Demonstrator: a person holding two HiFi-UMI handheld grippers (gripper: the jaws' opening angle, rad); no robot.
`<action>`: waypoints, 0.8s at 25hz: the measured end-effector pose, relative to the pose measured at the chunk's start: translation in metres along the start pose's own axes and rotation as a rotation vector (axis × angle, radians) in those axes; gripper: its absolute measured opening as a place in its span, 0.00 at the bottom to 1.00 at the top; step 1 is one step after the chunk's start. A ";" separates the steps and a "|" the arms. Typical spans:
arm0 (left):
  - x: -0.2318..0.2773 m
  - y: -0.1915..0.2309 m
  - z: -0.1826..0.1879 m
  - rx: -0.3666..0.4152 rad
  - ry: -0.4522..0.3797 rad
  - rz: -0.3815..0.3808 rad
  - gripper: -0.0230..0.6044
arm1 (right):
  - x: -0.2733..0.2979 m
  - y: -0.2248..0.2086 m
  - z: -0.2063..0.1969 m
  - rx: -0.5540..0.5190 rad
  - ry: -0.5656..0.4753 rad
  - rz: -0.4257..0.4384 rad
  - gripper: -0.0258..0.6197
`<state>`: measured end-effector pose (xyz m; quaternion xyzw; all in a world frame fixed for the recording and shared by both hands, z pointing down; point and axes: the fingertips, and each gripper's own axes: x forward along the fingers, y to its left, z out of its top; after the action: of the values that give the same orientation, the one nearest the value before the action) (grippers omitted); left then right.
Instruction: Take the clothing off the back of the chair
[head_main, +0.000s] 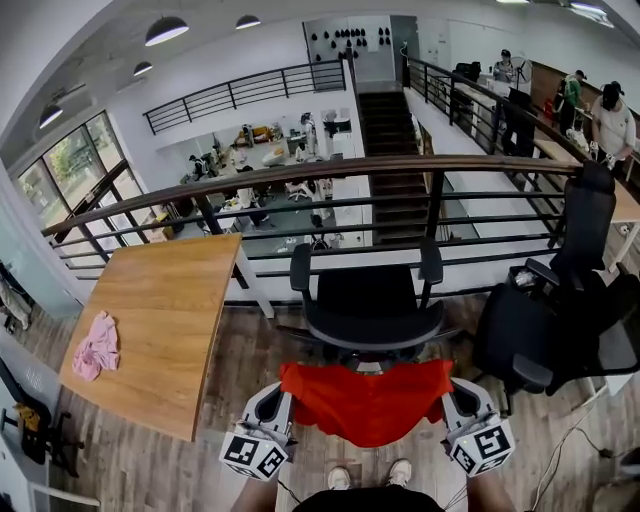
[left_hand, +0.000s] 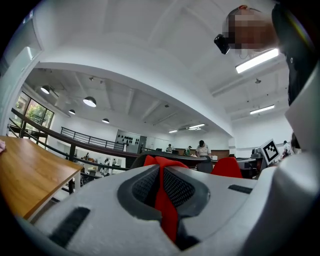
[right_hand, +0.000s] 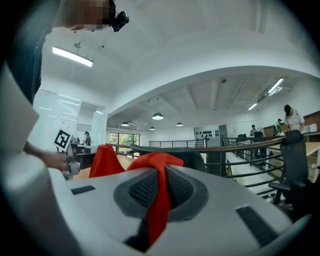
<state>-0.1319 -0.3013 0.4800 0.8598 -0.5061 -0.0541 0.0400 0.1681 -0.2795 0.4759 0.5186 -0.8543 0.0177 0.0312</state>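
A red garment (head_main: 365, 403) hangs spread between my two grippers, just on the near side of the black office chair's (head_main: 368, 303) backrest. I cannot tell whether the cloth touches the backrest. My left gripper (head_main: 287, 390) is shut on the garment's left corner; red cloth (left_hand: 165, 200) is pinched between its jaws. My right gripper (head_main: 447, 388) is shut on the right corner, with a fold of red cloth (right_hand: 159, 197) squeezed between its jaws. Both grippers point level, toward the chair.
A wooden table (head_main: 165, 330) stands to the left with a pink cloth (head_main: 97, 346) on it. A second black chair (head_main: 560, 320) stands at the right. A railing (head_main: 330, 175) runs behind the chairs. People stand at the far right.
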 end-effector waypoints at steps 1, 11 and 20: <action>0.000 0.001 -0.002 -0.004 0.004 0.003 0.08 | 0.001 0.001 -0.003 0.002 0.007 0.000 0.08; 0.000 0.007 -0.012 -0.003 0.021 0.014 0.08 | 0.002 -0.001 -0.006 -0.007 0.012 -0.002 0.08; 0.003 0.002 -0.005 0.031 0.024 0.013 0.08 | 0.002 -0.003 -0.001 -0.017 -0.007 -0.009 0.08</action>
<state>-0.1313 -0.3051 0.4854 0.8576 -0.5121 -0.0354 0.0330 0.1703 -0.2826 0.4767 0.5224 -0.8520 0.0086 0.0329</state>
